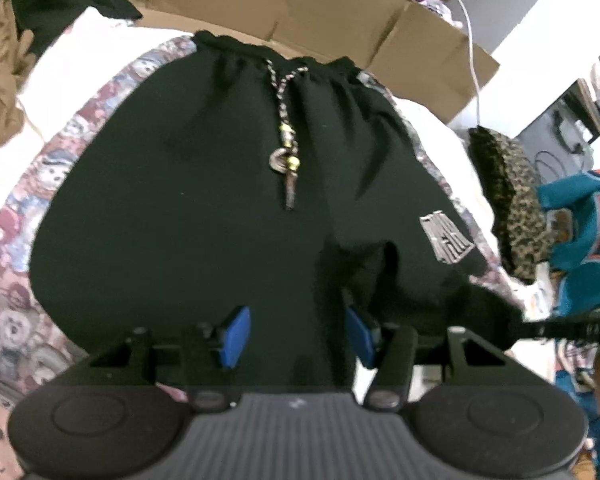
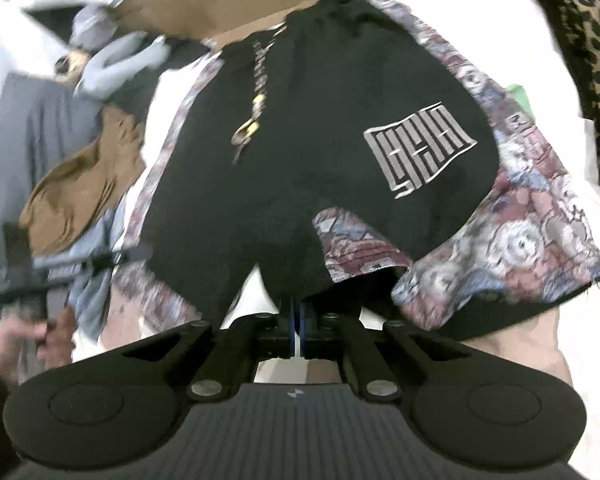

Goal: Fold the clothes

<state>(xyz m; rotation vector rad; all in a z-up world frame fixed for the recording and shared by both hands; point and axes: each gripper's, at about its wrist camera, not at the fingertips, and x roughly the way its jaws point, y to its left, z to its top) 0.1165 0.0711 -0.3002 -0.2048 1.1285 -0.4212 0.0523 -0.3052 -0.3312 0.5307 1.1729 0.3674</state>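
Note:
Black shorts [image 1: 180,200] with teddy-bear patterned side panels lie flat on a white sheet [image 1: 68,80], waistband at the far end. A beaded drawstring [image 1: 286,152] hangs down the middle, and a grey logo [image 2: 418,148] marks one leg. My left gripper [image 1: 298,338] hovers over the near hem with its blue pads [image 1: 236,336] wide apart and black fabric beneath them. My right gripper [image 2: 296,326] is shut on the shorts [image 2: 320,140] at the crotch hem, which is pinched between its pads.
A cardboard box [image 1: 300,0] stands behind the waistband. A leopard-print cloth [image 1: 508,200] and a teal garment [image 1: 580,240] lie to the right. Brown [image 2: 84,192] and grey clothes are heaped on the left, where a hand [image 2: 28,340] shows.

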